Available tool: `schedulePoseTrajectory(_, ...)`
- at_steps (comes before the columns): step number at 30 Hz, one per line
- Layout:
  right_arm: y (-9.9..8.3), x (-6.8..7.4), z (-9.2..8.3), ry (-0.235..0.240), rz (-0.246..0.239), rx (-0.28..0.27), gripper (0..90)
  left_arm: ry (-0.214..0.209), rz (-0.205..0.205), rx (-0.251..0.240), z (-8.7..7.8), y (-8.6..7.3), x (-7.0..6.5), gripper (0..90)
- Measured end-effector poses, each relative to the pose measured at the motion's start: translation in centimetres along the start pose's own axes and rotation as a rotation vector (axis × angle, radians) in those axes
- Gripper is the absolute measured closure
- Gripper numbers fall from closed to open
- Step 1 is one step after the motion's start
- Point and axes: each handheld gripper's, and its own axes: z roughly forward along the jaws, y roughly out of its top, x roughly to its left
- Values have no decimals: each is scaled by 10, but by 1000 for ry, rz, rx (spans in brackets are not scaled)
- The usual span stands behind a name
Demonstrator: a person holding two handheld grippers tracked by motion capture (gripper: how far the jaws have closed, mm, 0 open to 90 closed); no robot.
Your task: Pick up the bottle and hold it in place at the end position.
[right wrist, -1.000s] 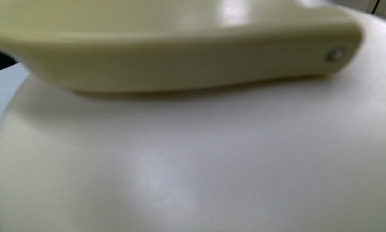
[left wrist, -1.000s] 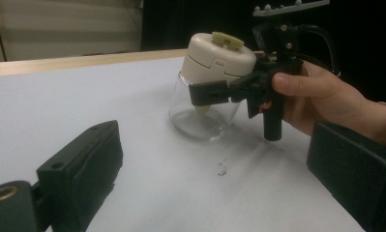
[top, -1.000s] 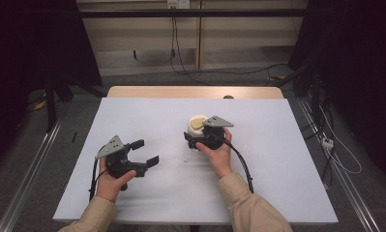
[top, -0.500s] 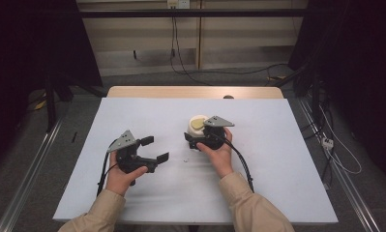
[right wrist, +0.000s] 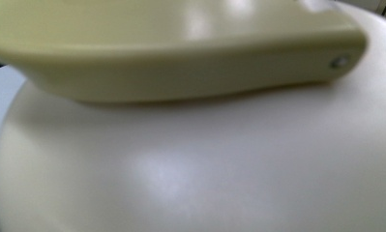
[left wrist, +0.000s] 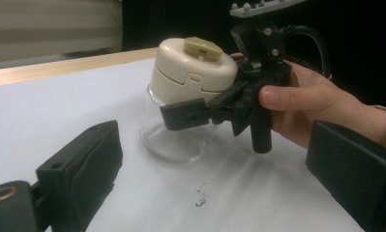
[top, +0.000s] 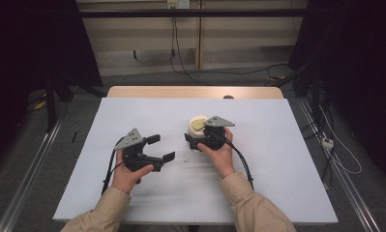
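— Where is the clear glass jar with the cream plastic lid (left wrist: pixel 188 101)?

— Upright on the white table (top: pixel 277 145), about midway between its left and right edges and a little toward the far edge. An olive-green tab (left wrist: pixel 203 47) sits on top of the lid.

— And the right gripper (top: pixel 196 141)?

— Clamped on the jar, one black jaw pressed across the glass just beneath the lid. The right gripper view, close up, shows the lid and tab blurred.

— The left gripper (top: pixel 160 147)?

— Jaws spread wide, holding nothing, near the jar on its left, pointing toward it. A few dark crumbs (left wrist: pixel 199 199) lie on the table between them.
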Motion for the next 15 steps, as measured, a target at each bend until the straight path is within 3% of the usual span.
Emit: schedulePoseTrajectory(15,-2,1,3,-1,1,8,41,20,-11,1,5,0,3,58)
